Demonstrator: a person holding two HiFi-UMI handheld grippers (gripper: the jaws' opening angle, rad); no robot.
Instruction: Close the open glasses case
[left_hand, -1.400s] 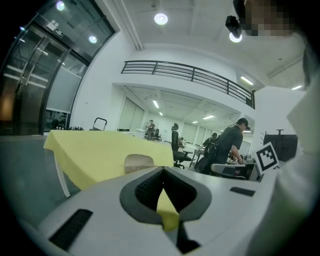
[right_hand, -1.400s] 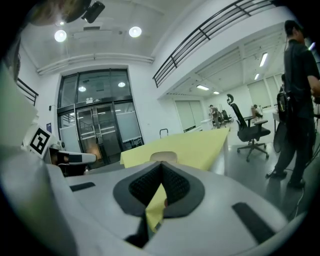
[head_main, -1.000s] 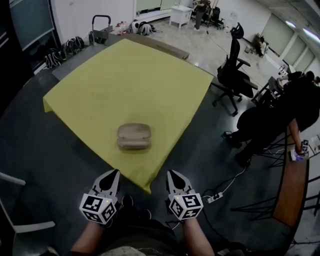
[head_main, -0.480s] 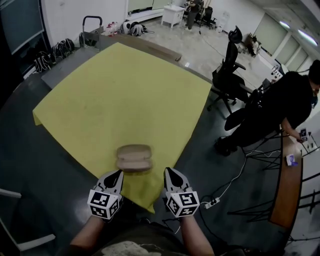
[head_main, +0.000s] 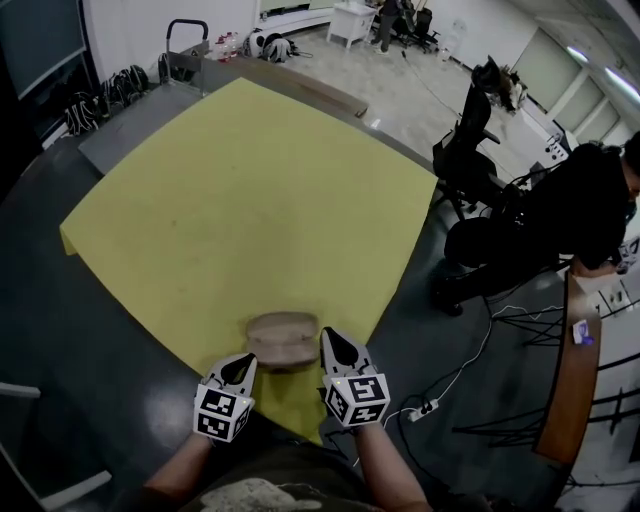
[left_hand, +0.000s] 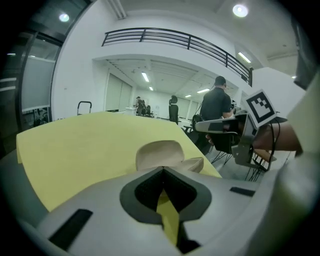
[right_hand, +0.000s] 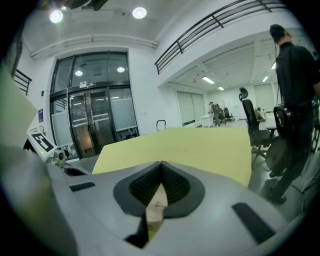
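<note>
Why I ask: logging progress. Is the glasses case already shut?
No, the left gripper view shows the glasses case with its lid raised.

**Left gripper** (head_main: 243, 363) and **right gripper** (head_main: 332, 346): each is showing a pale grey shell tapering to a pointed pair of jaws, with black ribbed pads (left_hand: 145, 191) lining the inner faces. Each is carrying a white marker cube (head_main: 222, 412) printed with black square patterns. Dark rectangular slots (right_hand: 252, 221) are showing on the shell in both gripper views. The person is wearing a dull olive-grey top (head_main: 270, 492)
</note>
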